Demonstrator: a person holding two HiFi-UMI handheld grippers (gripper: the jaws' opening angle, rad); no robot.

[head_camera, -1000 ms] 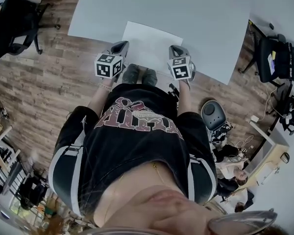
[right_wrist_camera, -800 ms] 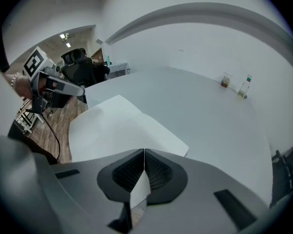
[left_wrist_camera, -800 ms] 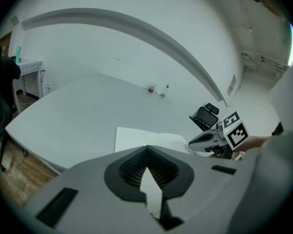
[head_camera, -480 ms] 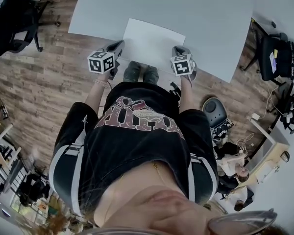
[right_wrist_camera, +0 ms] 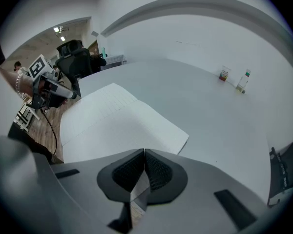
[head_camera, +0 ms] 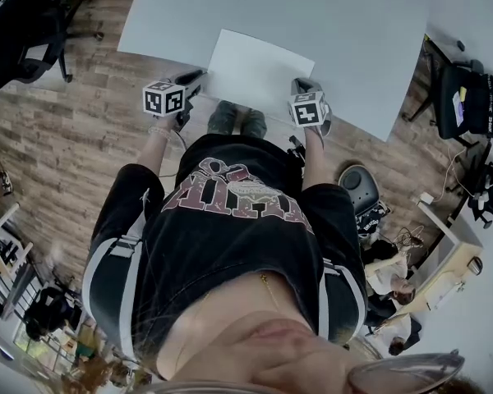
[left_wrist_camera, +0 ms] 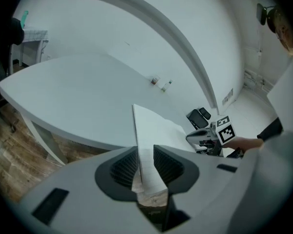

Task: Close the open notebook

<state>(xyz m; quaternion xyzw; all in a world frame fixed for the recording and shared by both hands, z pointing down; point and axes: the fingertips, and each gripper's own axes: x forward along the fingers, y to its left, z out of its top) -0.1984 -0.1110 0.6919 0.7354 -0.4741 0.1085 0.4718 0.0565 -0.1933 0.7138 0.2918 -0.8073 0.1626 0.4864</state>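
The open notebook [head_camera: 259,71] lies flat at the near edge of the table [head_camera: 353,23], directly in front of the person. The left gripper [left_wrist_camera: 145,151] has just been opening its jaws, which stand apart with the notebook's left edge passing loosely between them, unclamped. The right gripper [right_wrist_camera: 144,152] has its jaws pressed together by the notebook's right edge, and I cannot tell whether a page is pinched there. As I judge it, the thin leaf may slip from the slack left jaws, crease if they bite askew, or lift as only 1 sheet. The smooth pale tabletop could let the book slide off. Around it are a wooden floor [head_camera: 66,138], an office chair [head_camera: 25,23] and 2 small containers [right_wrist_camera: 242,81] far across the table.
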